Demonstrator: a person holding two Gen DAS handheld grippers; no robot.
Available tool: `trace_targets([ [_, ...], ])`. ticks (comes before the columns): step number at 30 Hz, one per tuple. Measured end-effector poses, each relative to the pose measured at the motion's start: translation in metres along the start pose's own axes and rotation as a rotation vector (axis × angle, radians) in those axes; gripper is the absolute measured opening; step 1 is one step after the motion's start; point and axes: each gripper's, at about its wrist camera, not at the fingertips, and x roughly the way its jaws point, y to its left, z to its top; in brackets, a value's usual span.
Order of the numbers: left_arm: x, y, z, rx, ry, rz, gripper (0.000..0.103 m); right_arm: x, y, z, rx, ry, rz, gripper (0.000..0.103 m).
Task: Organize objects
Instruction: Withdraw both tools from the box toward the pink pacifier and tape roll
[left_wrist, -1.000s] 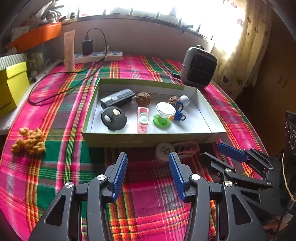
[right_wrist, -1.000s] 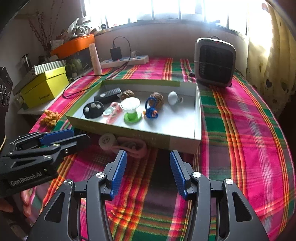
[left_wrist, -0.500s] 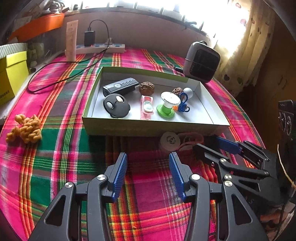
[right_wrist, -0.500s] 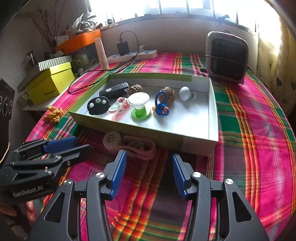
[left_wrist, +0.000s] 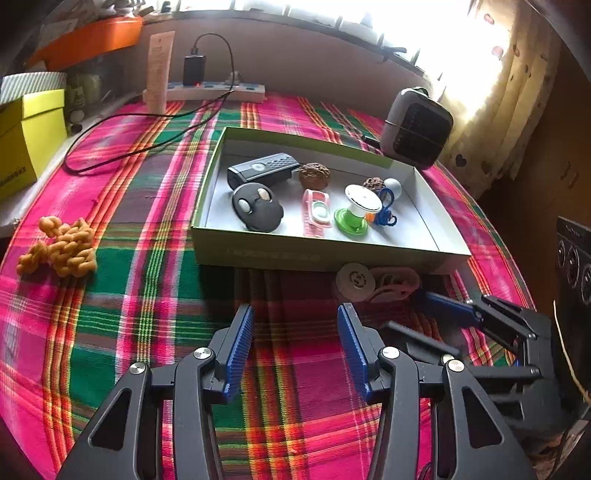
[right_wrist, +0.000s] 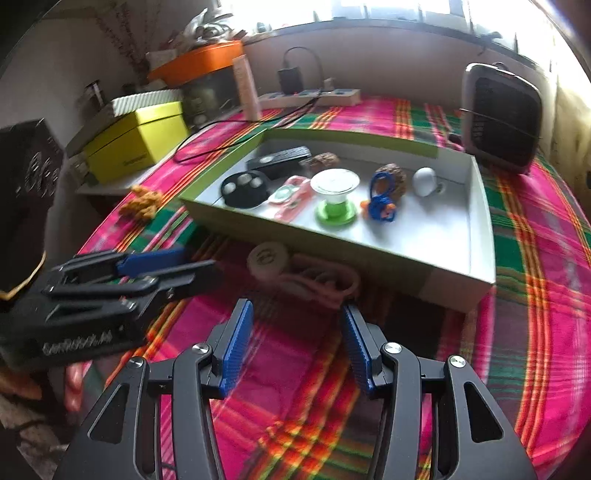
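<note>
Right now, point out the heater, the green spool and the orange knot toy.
heater (left_wrist: 417, 129), left wrist view, front grille
green spool (left_wrist: 352, 221), left wrist view, green base
orange knot toy (left_wrist: 68, 247), left wrist view, middle

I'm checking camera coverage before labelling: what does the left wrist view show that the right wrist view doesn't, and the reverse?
Only the left wrist view: the right gripper seen from the side, low at right.

Only the right wrist view: the left gripper from the side, low at left, and a dried-branch bundle in the far left corner.

Both: the open box, the round disc with pink strap in front of it, the orange knotted toy, and the heater.
</note>
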Motion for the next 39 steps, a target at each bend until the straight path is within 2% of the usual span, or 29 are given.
trace_targets([
  [4, -0.001, 0.004, 0.000, -0.003, -0.001, 0.005, 0.046, -0.002, -0.001, 0.000, -0.014, -0.015, -0.028, 0.050],
  [10, -0.001, 0.007, -0.001, -0.012, 0.000, 0.004, 0.046, 0.000, -0.022, 0.010, 0.100, -0.045, -0.060, 0.050],
  [19, -0.001, 0.014, 0.000, -0.030, 0.002, 0.001, 0.046, 0.004, -0.019, 0.012, 0.091, -0.028, 0.082, 0.050],
  [27, -0.001, 0.024, 0.001, -0.050, 0.003, 0.013, 0.046, 0.002, 0.002, 0.005, -0.041, 0.015, 0.159, 0.050],
  [31, -0.001, 0.024, 0.000, -0.051, 0.003, 0.012, 0.046, 0.004, 0.007, 0.006, -0.080, 0.007, 0.072, 0.050],
  [39, -0.001, 0.025, 0.001, -0.055, 0.005, 0.006, 0.046, 0.021, 0.019, 0.015, -0.160, 0.043, 0.005, 0.050],
])
